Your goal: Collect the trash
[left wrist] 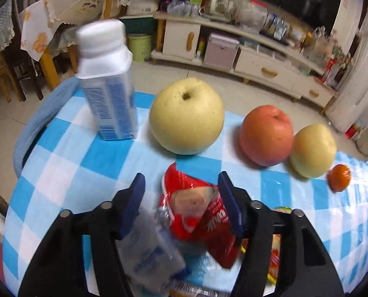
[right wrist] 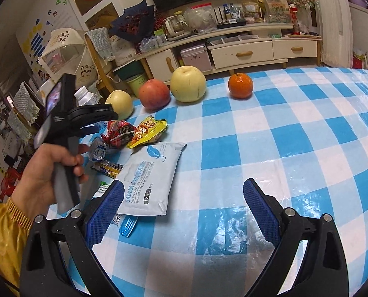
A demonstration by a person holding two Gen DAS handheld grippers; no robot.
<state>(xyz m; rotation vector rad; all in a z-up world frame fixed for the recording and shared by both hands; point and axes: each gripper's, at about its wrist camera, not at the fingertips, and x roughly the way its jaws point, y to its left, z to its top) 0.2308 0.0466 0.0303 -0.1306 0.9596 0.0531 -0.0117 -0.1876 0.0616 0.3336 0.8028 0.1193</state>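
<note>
Blurring, a clear wrapper [left wrist: 151, 252] partly hides the red wrapper [left wrist: 196, 212].

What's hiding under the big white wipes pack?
A blue-and-clear plastic wrapper pokes out from under the near end of the white wipes pack, beside the right gripper. The checkered tablecloth lies below. Anything else under the pack is covered.

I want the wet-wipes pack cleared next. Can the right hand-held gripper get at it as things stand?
Probably yes. The right hand-held gripper is open and empty, and the white wet-wipes pack lies flat just ahead of its left finger, with nothing on top. It would have to shift left to straddle it.
</note>
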